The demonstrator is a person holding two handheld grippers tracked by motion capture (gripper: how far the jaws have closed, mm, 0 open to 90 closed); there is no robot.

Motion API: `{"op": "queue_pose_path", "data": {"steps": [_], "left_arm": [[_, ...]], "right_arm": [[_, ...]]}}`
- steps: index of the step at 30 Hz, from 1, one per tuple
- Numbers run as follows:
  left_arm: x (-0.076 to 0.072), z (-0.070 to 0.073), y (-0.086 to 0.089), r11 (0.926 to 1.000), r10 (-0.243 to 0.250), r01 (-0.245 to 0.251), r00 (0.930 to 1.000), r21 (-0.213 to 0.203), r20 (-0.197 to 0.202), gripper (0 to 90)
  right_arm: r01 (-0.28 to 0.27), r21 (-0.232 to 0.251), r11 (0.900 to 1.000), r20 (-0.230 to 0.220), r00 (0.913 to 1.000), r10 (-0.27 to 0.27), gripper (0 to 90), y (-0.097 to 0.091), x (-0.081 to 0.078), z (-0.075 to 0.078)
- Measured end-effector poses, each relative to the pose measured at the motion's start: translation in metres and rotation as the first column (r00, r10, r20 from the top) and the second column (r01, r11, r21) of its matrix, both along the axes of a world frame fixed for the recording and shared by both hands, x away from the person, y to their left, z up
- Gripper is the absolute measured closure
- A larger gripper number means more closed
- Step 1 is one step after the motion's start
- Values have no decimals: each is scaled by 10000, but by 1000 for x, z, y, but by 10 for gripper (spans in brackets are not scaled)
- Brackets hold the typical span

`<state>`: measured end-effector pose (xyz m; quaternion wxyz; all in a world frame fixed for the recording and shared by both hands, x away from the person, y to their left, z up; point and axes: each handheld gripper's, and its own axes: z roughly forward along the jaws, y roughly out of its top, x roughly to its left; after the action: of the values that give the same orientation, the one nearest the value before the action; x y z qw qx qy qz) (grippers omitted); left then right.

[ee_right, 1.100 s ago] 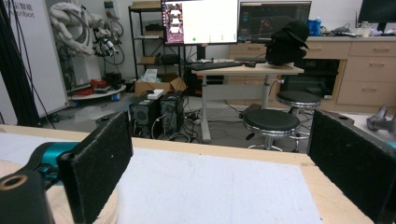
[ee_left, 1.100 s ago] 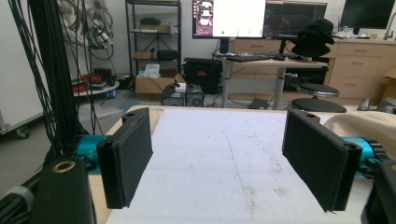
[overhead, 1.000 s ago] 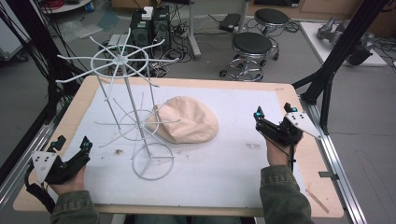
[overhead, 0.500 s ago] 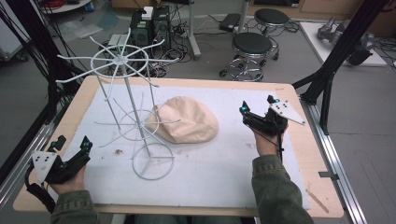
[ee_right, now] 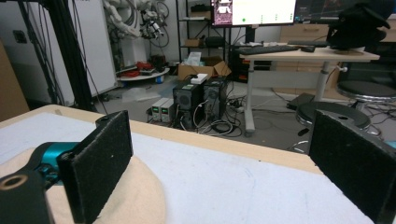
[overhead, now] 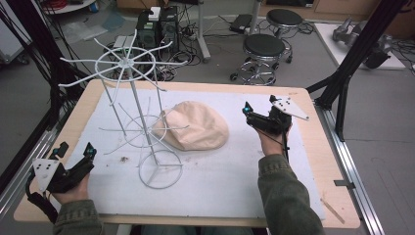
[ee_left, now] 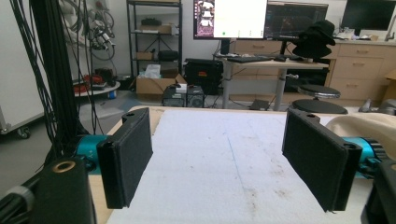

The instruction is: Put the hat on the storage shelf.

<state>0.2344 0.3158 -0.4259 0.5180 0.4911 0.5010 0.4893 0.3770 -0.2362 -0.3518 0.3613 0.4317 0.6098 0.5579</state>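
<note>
A beige cap (overhead: 193, 126) lies flat on the white mat (overhead: 235, 171), just right of a tall white wire rack (overhead: 142, 117) with a spoked top and a ring base. My right gripper (overhead: 258, 108) hovers open right beside the cap's right edge. In the right gripper view the cap (ee_right: 135, 196) sits low at the left, under the left pad, with nothing between the jaws of my right gripper (ee_right: 224, 163). My left gripper (overhead: 76, 149) rests open near the front left corner. The left gripper (ee_left: 223, 158) faces bare mat, with the cap (ee_left: 369, 123) at the far right.
The mat covers most of a wooden table (overhead: 313, 122). Black frame posts (overhead: 352, 58) stand at the right and left sides. Two stools (overhead: 264, 49) and computer boxes (overhead: 156, 29) sit on the floor beyond the far edge.
My right gripper has moved left and slightly away from the person, from the table's right side to the cap's edge. The left gripper, cap and rack have stayed put.
</note>
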Motion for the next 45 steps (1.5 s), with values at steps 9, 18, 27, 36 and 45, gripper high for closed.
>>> {"op": "queue_pose_path", "data": {"steps": [9, 18, 27, 36, 45], "left_arm": [[0, 0, -1, 10000, -25, 25, 10000, 17, 42, 245], [0, 0, 0, 10000, -29, 29, 10000, 21, 44, 245], [1, 0, 0, 10000, -37, 37, 10000, 21, 13, 245], [2, 0, 0, 10000, -64, 64, 10000, 27, 28, 245], [3, -1, 0, 10000, -91, 91, 10000, 40, -17, 245]], "right_arm": [[-403, -2, 9992, -142, 9991, 403, 60, 10, 10, 6], [-704, -257, 9972, -269, 9972, 698, 60, 26, 25, 13], [-1379, -419, 9896, -714, 9883, 1347, 60, 45, 43, 13], [-1727, -350, 9844, -1051, 9801, 1682, 60, 55, 60, 0], [-1831, -359, 9824, -1262, 9760, 1773, 61, 63, 79, 0]]}}
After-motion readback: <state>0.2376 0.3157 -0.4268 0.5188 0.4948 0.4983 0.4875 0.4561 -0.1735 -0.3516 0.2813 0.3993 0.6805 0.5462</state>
